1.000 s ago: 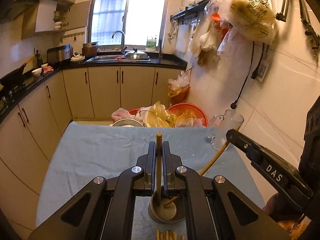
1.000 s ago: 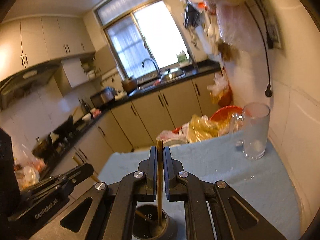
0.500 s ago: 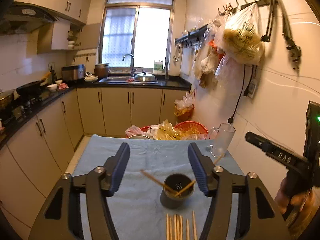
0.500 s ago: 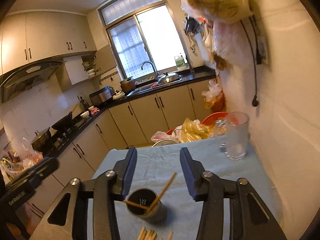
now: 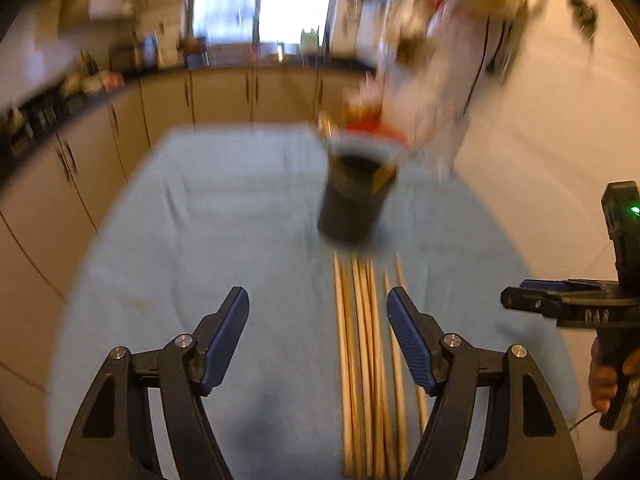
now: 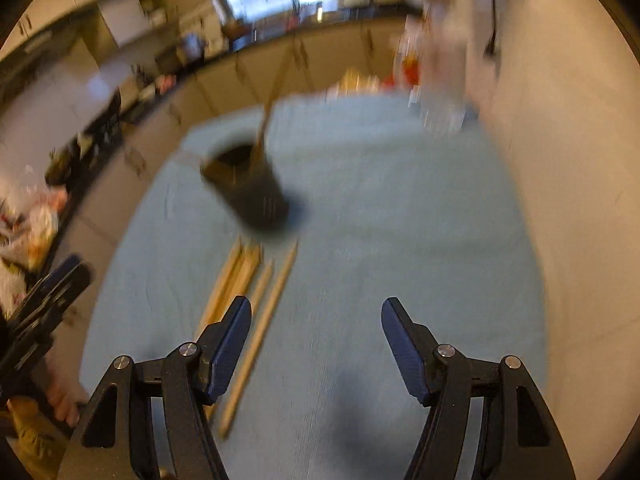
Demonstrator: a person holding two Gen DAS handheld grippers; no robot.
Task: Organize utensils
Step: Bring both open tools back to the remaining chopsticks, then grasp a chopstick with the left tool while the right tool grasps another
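Observation:
A dark round utensil cup (image 5: 352, 200) stands on the blue cloth with chopsticks leaning in it; it also shows in the right wrist view (image 6: 250, 190). Several loose wooden chopsticks (image 5: 368, 352) lie in a row on the cloth in front of the cup, under my left gripper's right finger; they also show in the right wrist view (image 6: 248, 312). My left gripper (image 5: 318, 328) is open and empty, low over the cloth. My right gripper (image 6: 316, 336) is open and empty, just right of the loose chopsticks. Both views are motion-blurred.
The blue cloth (image 5: 200, 240) covers a small table set against the tiled wall on the right. A glass mug (image 6: 444, 108) stands at the far right corner. Bags and an orange basin (image 5: 372, 128) lie beyond the table's far edge. Kitchen cabinets run along the left.
Both grippers were shut on a chopstick over the cup, opened and left the sticks in it. Both have since pulled back and dipped low toward the loose chopsticks.

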